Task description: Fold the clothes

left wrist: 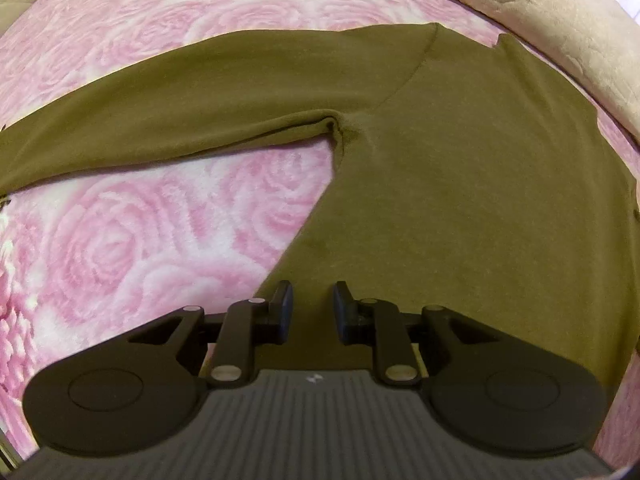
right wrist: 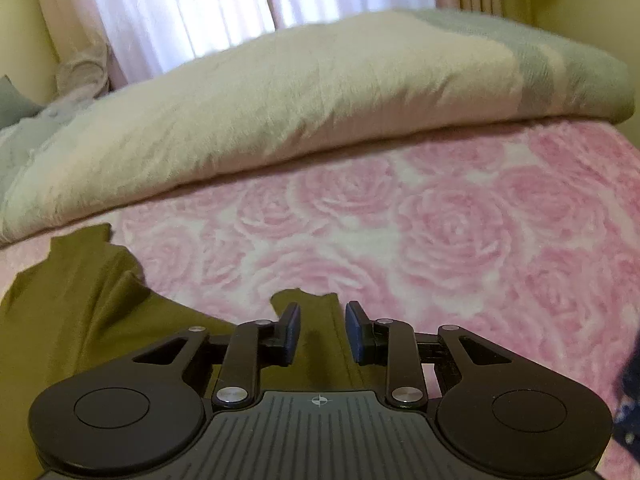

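An olive-green long-sleeved top [left wrist: 460, 184] lies flat on the pink rose-patterned blanket [left wrist: 132, 240], one sleeve [left wrist: 132, 120] stretched out to the left. My left gripper [left wrist: 313, 308] points down over the top's left side edge, near its lower part; its jaws stand a little apart and the pads grip nothing. In the right wrist view the same top [right wrist: 80, 320] fills the lower left. A narrow end of it [right wrist: 316, 320] runs up between the fingers of my right gripper [right wrist: 323, 330]. A gap shows on both sides of the pads, so that gripper is open.
A folded beige and grey duvet [right wrist: 304, 108] lies across the far side of the bed, with pale curtains [right wrist: 192, 4] behind it. The same duvet [left wrist: 560, 20] borders the top's far end. A dark blue patterned cloth [right wrist: 628, 400] shows at the right edge.
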A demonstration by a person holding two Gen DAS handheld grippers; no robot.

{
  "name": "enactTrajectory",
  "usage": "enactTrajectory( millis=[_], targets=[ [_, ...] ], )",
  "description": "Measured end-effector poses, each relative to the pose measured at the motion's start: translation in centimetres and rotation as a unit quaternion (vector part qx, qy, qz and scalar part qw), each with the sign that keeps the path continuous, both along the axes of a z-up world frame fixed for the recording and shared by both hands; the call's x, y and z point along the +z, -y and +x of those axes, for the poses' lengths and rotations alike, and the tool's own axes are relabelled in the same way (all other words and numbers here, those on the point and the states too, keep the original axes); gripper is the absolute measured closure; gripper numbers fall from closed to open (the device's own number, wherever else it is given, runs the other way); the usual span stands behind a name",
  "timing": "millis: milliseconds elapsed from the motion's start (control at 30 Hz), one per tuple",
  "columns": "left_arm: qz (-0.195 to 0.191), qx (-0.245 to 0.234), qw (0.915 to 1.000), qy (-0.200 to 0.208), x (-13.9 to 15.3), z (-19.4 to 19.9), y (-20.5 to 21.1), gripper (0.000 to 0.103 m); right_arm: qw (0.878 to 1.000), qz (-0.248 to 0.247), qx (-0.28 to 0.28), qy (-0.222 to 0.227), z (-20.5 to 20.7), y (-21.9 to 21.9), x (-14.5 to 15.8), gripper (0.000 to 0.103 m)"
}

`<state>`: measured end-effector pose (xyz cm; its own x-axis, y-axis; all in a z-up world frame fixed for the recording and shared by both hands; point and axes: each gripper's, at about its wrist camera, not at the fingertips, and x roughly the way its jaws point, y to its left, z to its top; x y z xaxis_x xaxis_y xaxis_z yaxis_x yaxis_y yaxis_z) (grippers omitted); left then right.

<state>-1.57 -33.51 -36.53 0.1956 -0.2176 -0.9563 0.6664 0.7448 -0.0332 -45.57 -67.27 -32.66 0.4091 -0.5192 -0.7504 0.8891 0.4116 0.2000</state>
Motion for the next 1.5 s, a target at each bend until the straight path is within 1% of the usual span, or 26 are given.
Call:
enactTrajectory(
  millis=[133,167,200,300,333,433,533,600,667,733,833,900,933,967,1000,1033,1067,1100,1133,1167,1233,1267,1367,1400,1433,1500],
  targets=[
    [-0.001,0.004,1.0,0.003,0.2,0.2,-0.2,0.085,0.995,0.09,-0.015,0.024,-0.8,1.8,-2.6,0.075],
    [-0.001,0.004,1.0,0.004,0.2,0.3,-0.3,0.085,0.995,0.09,-0.013,0.034,-1.0,1.6,-2.7,0.085],
    [-0.001,0.005,1.0,0.005,0.3,0.3,-0.4,0.085,0.996,0.074,-0.018,0.046,-1.5,1.0,-2.0,0.102],
    [-0.002,0.011,0.9999,0.009,0.6,0.4,-0.8,0.085,0.996,0.022,-0.034,0.083,-3.3,-0.9,0.2,0.102],
    [-0.004,0.013,0.9999,0.01,0.7,0.4,-1.0,0.085,0.994,0.002,-0.06,0.095,-4.6,-1.8,1.1,0.102],
    [-0.009,0.022,0.9997,0.01,0.9,0.4,-1.5,0.085,0.973,-0.045,-0.185,0.128,-9.5,-5.4,4.2,0.102],
    [-0.013,0.03,0.9995,0.001,0.7,0.1,-1.9,0.085,0.939,-0.041,-0.314,0.134,-14.0,-9.3,5.2,0.102],
    [-0.014,0.031,0.9994,-0.007,0.3,-0.3,-2.2,0.085,0.913,0.024,-0.382,0.141,-16.0,-10.9,3.5,0.102],
    [-0.015,0.03,0.9994,-0.012,0.2,-0.9,-2.5,0.085,0.892,0.113,-0.422,0.112,-16.8,-11.6,0.3,0.102],
    [-0.02,0.025,0.9994,-0.011,0.6,-1.1,-2.9,0.085,0.884,0.147,-0.435,0.089,-17.1,-12.2,-2.3,0.102],
    [-0.027,0.02,0.9994,-0.001,1.5,-0.9,-3.8,0.085,0.887,0.133,-0.436,0.079,-17.1,-12.7,-1.8,0.101],
    [-0.029,0.03,0.9991,0.004,1.8,-0.4,-4.6,0.085,0.891,0.115,-0.433,0.071,-16.9,-13.1,-1.0,0.09],
    [-0.03,0.037,0.9989,0.004,1.9,-0.1,-5.1,0.085,0.894,0.1,-0.431,0.066,-16.8,-13.3,-0.4,0.066],
    [-0.031,0.045,0.9985,0.004,2.0,0.2,-5.6,0.085,0.898,0.085,-0.428,0.061,-16.6,-13.6,0.3,0.033],
    [-0.032,0.054,0.998,0.001,1.9,0.4,-6.2,0.085,0.896,0.071,-0.434,0.062,-16.9,-14.0,0.7,0.029],
    [-0.033,0.062,0.9975,-0.001,1.9,0.5,-6.7,0.085,0.893,0.067,-0.437,0.087,-17.3,-14.2,0.7,0.03],
    [-0.033,0.067,0.9972,-0.004,1.7,0.6,-7.2,0.085,0.889,0.064,-0.438,0.115,-17.7,-14.4,0.6,0.031],
    [-0.031,0.069,0.9971,-0.007,1.6,0.5,-7.6,0.085,0.879,0.076,-0.452,0.132,-18.3,-14.5,0.1,0.037],
    [-0.029,0.07,0.997,-0.01,1.4,0.5,-7.9,0.085,0.867,0.091,-0.467,0.148,-18.9,-14.5,-0.6,0.059],
    [-0.027,0.071,0.997,-0.013,1.3,0.4,-8.3,0.085,0.854,0.105,-0.482,0.164,-19.5,-14.6,-1.2,0.066],
    [-0.026,0.075,0.9968,-0.015,1.2,0.3,-8.9,0.085,0.819,0.13,-0.513,0.221,-20.6,-15.1,-2.5,0.066],
    [-0.026,0.077,0.9966,-0.016,1.1,0.3,-9.1,0.085,0.814,0.13,-0.517,0.229,-20.7,-15.2,-2.8,0.066],
    [-0.028,0.078,0.9964,-0.015,1.3,0.5,-9.5,0.085,0.838,0.111,-0.486,0.22,-20.3,-14.4,-2.7,0.067],
    [-0.029,0.078,0.9964,-0.015,1.4,0.6,-9.5,0.085,0.846,0.11,-0.479,0.208,-20.2,-14.0,-2.7,0.078],
    [-0.031,0.078,0.9963,-0.014,1.5,0.7,-9.6,0.085,0.852,0.109,-0.474,0.194,-20.1,-13.6,-2.6,0.102],
    [-0.036,0.078,0.9962,-0.014,1.8,0.9,-9.6,0.085,0.857,0.09,-0.476,0.173,-20.0,-14.2,-1.8,0.102]
  ],
)
